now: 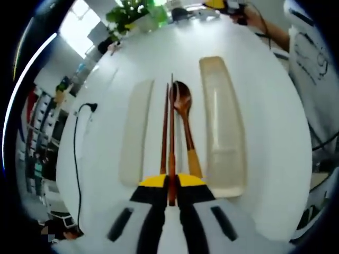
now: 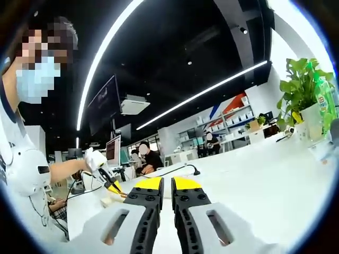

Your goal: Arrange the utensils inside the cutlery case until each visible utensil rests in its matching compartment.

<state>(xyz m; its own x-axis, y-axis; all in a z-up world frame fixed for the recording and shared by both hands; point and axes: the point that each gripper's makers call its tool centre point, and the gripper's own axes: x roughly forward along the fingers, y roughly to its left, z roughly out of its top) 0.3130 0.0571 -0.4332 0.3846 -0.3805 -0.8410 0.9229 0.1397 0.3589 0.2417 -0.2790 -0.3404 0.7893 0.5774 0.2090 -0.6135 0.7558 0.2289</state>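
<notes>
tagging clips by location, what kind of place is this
Probably an open-plan office or lab. In the right gripper view, long ceiling light strips, a hanging monitor and people at desks show beyond a white table. A potted plant stands on the table.

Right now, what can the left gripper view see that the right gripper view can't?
The left gripper view has the chopsticks, the wooden spoon, the case and its lid, with the left tongs pinching a chopstick. The right gripper view looks across the room: the right tongs shut on nothing, ceiling lights, shelves. Both share the white table and the plant.
</notes>
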